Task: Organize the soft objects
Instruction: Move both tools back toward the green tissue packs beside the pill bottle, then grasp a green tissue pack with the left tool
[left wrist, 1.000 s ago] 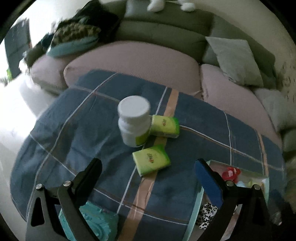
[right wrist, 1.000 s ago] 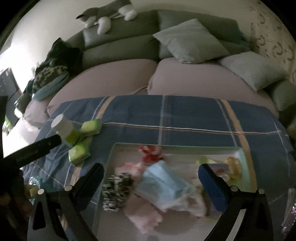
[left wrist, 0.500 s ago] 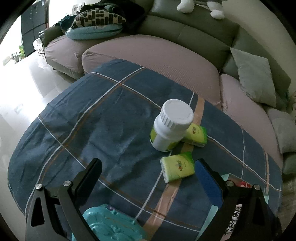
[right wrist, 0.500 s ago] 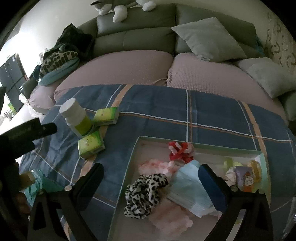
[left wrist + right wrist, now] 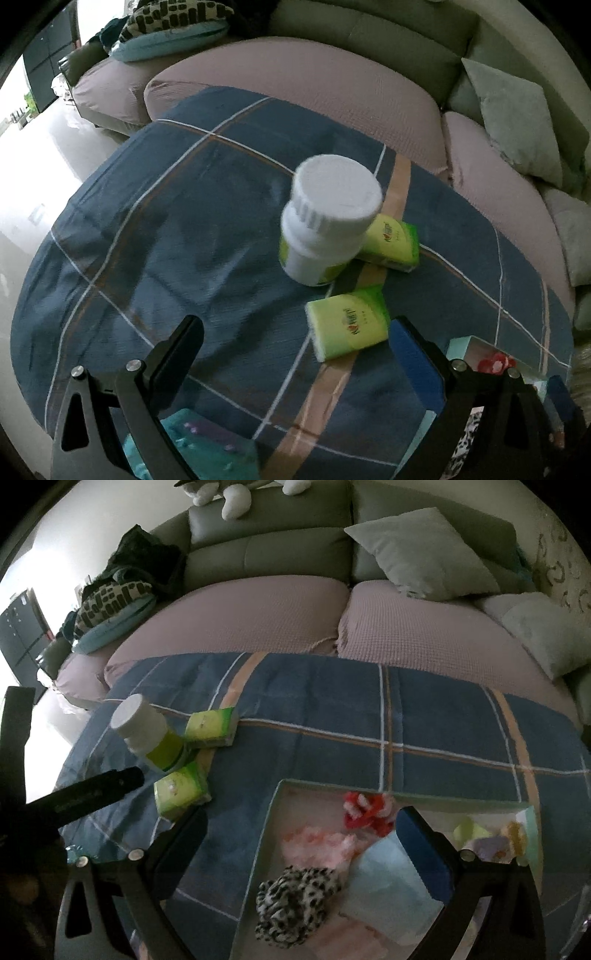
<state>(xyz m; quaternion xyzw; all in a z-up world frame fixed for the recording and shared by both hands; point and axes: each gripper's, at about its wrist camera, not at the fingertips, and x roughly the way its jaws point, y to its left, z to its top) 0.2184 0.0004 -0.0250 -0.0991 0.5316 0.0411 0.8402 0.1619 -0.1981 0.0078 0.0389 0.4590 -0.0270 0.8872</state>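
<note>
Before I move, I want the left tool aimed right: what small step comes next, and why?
Probably ease the left gripper forward and slightly right to straddle the nearer tissue pack. Its fingers are open and empty, and the pack lies outside the tray.

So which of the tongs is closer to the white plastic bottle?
Left. The left tongs hang open just before the white plastic bottle; the right tongs hover open over the pale green tray.
</note>
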